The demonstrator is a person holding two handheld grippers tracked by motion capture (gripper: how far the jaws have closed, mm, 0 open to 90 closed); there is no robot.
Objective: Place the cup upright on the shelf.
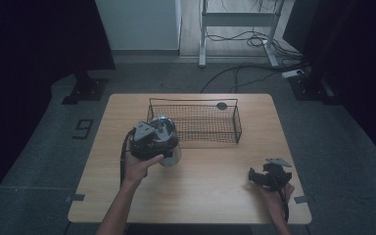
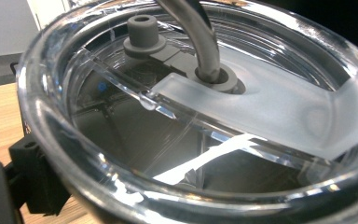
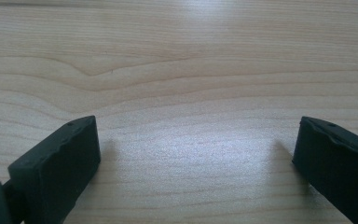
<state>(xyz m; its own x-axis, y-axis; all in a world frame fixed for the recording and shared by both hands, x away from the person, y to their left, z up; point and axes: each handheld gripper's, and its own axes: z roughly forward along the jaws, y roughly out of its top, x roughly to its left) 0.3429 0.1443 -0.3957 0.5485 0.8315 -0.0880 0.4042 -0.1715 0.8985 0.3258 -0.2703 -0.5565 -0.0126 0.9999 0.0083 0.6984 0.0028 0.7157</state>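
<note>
A clear tumbler (image 1: 170, 147) with a see-through lid (image 2: 261, 107) and a grey straw (image 2: 200, 42) stands just in front of the wire basket (image 1: 238, 128), left of the table's middle. My left gripper (image 1: 162, 139) is closed around its upper wall; one black finger (image 2: 32, 177) presses on the left side, the other is hidden behind the tumbler. I cannot tell whether the tumbler's base touches the wood. My right gripper (image 1: 257, 176) rests low at the table's near right, jaws wide apart over bare wood (image 3: 196, 154), nothing between them.
The black wire basket stands at the back middle of the wooden table (image 1: 200, 196), with a small dark round disc (image 1: 222, 105) at its far right corner. Beyond the table are floor cables (image 1: 254, 39) and a white desk frame (image 1: 240, 19).
</note>
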